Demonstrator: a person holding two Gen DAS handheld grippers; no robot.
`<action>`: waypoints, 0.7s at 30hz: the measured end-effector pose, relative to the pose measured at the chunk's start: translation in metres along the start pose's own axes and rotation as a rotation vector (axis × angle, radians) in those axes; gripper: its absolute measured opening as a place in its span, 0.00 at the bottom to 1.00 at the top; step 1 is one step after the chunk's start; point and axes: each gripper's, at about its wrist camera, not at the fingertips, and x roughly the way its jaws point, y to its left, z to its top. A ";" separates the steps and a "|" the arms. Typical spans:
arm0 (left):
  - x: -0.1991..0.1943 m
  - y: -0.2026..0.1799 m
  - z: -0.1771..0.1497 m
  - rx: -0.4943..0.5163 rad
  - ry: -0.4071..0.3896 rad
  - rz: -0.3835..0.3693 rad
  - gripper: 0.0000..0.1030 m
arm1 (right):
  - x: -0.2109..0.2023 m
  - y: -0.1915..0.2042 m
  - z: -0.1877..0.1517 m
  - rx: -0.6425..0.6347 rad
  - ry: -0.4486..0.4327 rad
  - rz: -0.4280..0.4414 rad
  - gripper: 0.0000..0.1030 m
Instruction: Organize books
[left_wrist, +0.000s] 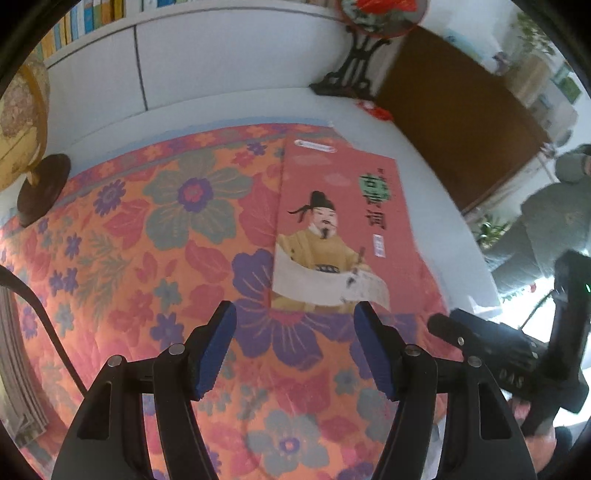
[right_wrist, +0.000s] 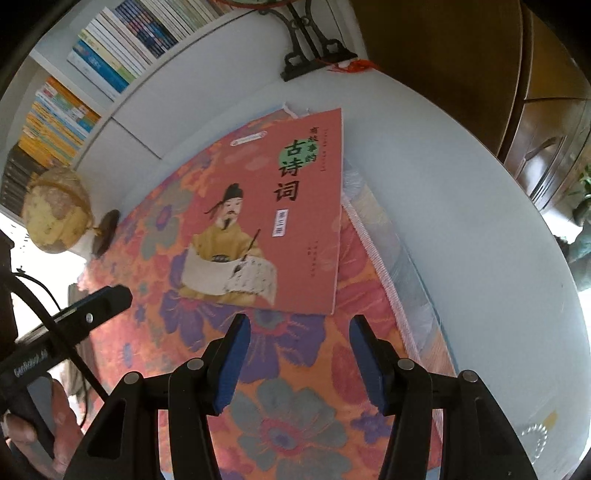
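One book (left_wrist: 332, 225) on the floral cloth (left_wrist: 155, 236), both grippers spread and empty above it.

Book: salmon cover, robed figure writing on a scroll, lies flat on the cloth at centre of both views, its right edge near the cloth's fringed edge in the right wrist view. Left gripper (left_wrist: 295, 347): blue pads apart, nothing between them, book's near edge just beyond the tips. Right gripper (right_wrist: 299, 358): likewise apart and empty, tips just short of the book's lower edge. Globe (right_wrist: 55, 210) at left of frame, off the cloth on the white table (right_wrist: 461, 192). Shelf books (right_wrist: 110, 55) upper left. Black ornament stand (left_wrist: 351, 70) at top.
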 end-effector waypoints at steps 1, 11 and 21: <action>0.005 0.002 0.003 -0.012 0.003 0.001 0.62 | 0.003 0.001 0.001 -0.005 -0.002 -0.009 0.52; 0.045 0.014 0.018 -0.017 0.024 0.012 0.61 | 0.030 0.007 0.014 -0.029 -0.026 -0.095 0.52; 0.075 0.016 0.016 0.005 0.054 -0.032 0.60 | 0.046 0.010 0.015 -0.034 -0.037 -0.126 0.53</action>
